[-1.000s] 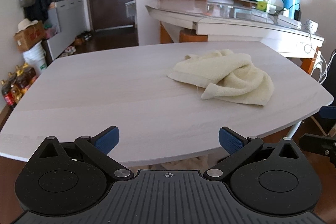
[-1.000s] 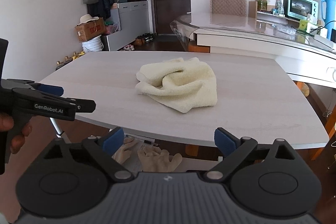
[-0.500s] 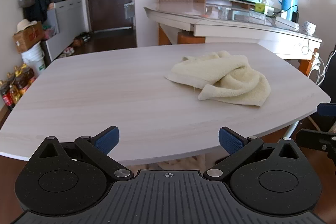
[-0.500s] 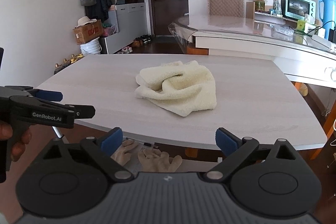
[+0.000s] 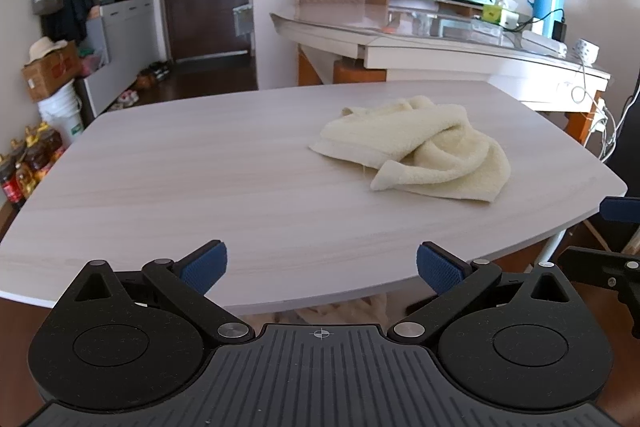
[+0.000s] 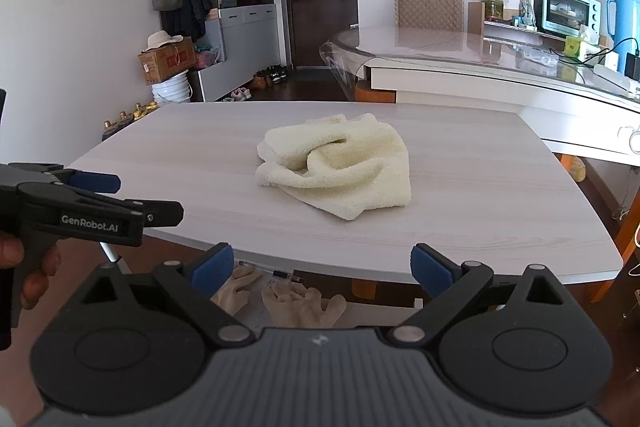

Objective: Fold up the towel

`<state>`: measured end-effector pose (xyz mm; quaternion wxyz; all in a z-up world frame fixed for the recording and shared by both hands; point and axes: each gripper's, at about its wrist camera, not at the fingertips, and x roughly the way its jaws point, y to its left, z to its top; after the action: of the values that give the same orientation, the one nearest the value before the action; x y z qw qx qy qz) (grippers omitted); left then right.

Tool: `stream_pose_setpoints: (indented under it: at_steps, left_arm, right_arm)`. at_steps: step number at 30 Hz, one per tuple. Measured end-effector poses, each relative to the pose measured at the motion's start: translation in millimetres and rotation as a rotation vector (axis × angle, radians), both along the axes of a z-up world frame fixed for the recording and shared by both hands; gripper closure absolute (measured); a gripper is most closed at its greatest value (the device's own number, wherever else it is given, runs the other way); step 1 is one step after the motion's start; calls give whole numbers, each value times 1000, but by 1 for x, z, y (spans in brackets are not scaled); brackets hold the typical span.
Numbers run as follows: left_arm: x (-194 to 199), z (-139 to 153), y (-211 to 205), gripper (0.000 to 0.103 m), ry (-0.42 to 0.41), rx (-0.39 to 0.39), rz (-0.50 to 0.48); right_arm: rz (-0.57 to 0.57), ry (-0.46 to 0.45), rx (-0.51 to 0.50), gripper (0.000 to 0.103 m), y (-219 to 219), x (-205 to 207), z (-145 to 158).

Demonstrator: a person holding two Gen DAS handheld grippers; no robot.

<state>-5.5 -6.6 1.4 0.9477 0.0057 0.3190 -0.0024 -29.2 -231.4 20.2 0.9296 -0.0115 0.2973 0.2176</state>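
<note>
- One towel lies on one desk; two tongs are in view, one per hand.
- The towel is cream-yellow terry cloth, thick and nubbly, crumpled into a loose heap with rolled folds and one flat corner poking out toward the near edge of the desk.
- From the right wrist view the towel sits near the middle of the desk, well apart from every edge, with nothing touching it.
- The desk top is pale wood-grain laminate, smooth, with rounded corners.
- The left tongs hang at the near edge of the desk, released: the two blue textured pads stand wide apart and hold nothing.
- The right tongs are likewise released and empty, pads spread, short of the desk's near edge and well apart from the towel.
- In the right wrist view the left tongs show from the side, black with blue tips, held by a hand off the desk's left corner.
- Below the desk's near edge lie two pale gloves and one pen on the floor.
</note>
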Motion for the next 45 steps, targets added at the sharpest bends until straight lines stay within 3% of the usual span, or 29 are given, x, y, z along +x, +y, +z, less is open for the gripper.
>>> stream_pose_setpoints:
  at_steps: [25,35,41,45]
  left_arm:
    - [17,3,2,0,16,4,-9]
    - [46,8,25,0,22,15,9]
    - [72,4,38,0,39,29,-8]
    - [86,3,43,0,51,39,-25]
  right_arm:
    - [-3,-6,-6,6,3,15,10]
    - [40,-18,-2,9,18,50,19]
    - [90,-40,-46,11,37,86,19]
    - [135,-56,-115,19,55,115,16]
